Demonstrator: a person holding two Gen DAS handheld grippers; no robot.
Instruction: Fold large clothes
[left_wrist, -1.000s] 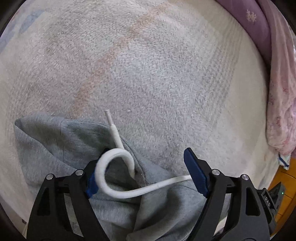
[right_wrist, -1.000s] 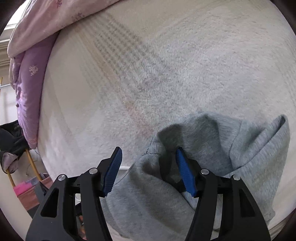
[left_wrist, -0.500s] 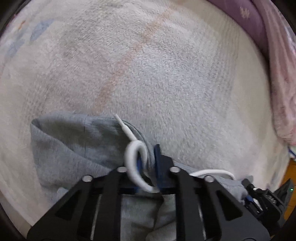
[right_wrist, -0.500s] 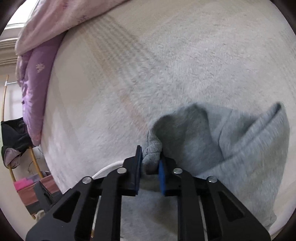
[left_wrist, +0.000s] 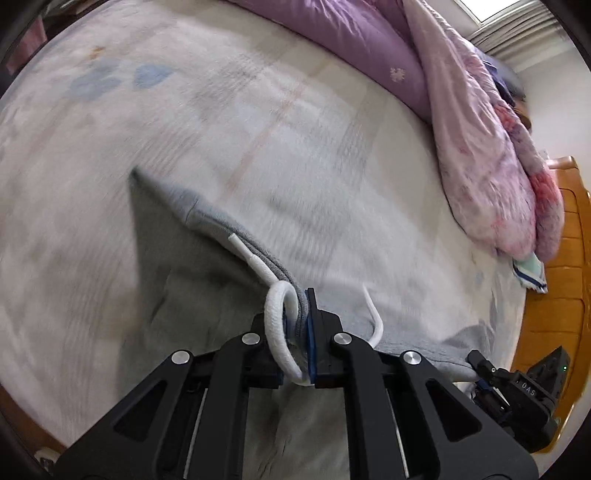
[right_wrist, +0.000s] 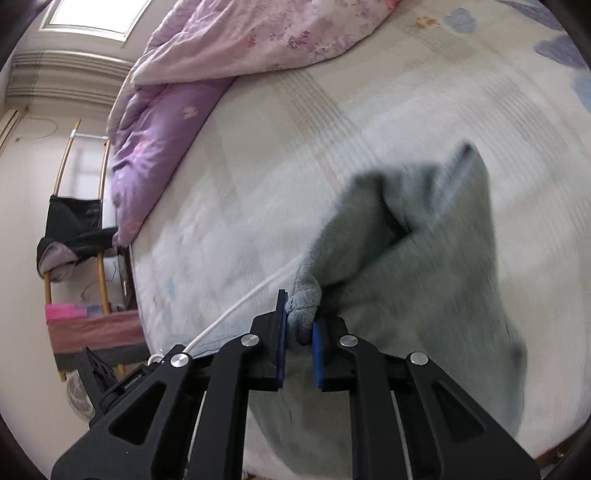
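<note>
Grey fleece of a hoodie (left_wrist: 207, 266) is pinched by both grippers above the bed (left_wrist: 295, 155). The left gripper (left_wrist: 297, 325) is closed on the hem edge, with a loop of white drawstring (left_wrist: 275, 321) caught between its blue-padded fingers (left_wrist: 311, 332). The right gripper (right_wrist: 300, 343) is clamped on a bunched fold of the same hoodie (right_wrist: 424, 266), its fingers (right_wrist: 318, 354) nearly together. A purple and pink quilt (right_wrist: 207, 74) is heaped along the far side of the bed.
</note>
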